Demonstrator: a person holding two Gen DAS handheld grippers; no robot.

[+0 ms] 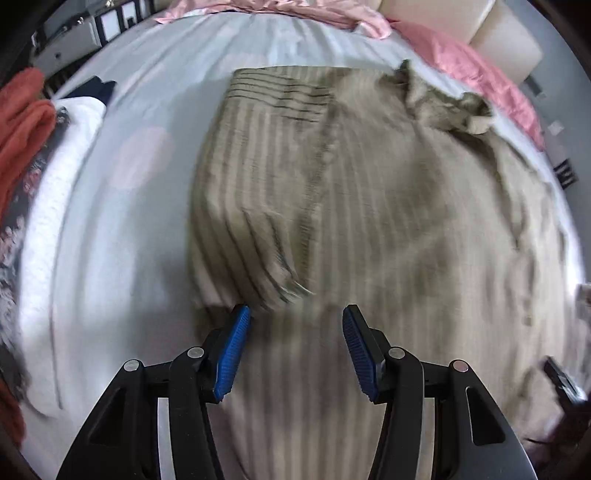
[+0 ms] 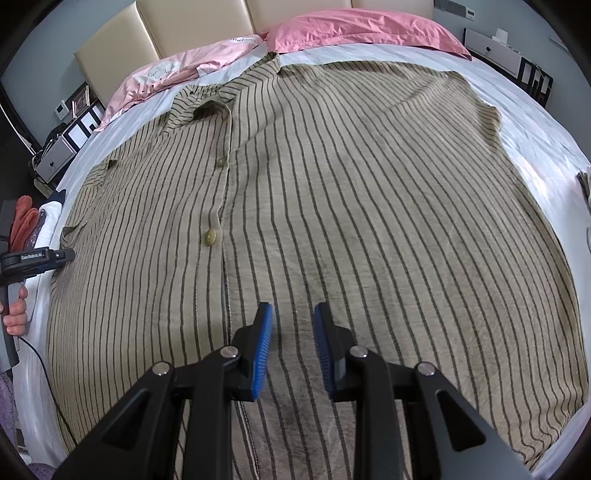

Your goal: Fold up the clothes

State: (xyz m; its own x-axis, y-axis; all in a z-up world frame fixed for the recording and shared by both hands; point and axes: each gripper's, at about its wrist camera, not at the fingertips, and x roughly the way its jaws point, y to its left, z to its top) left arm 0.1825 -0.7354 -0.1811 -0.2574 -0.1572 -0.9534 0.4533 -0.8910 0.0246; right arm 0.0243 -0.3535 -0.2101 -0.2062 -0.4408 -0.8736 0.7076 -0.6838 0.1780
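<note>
A tan button-front shirt with thin dark stripes (image 2: 332, 206) lies spread flat on the white bedsheet (image 2: 524, 122), collar toward the far pink pillow (image 2: 362, 29). The right gripper (image 2: 292, 314) hovers over its near hem, jaws apart and empty. The left gripper (image 1: 295, 317), at the shirt's left edge, is likewise spread wide, holding nothing.

The shirt (image 2: 332, 206) is lying flat on the bed (image 2: 532, 122), collar (image 2: 207, 103) at the far end. Two pillows (image 2: 354, 29) are sitting beyond the collar against the headboard (image 2: 192, 29). A pile of clothes (image 1: 55, 206) is lying left of the shirt.
</note>
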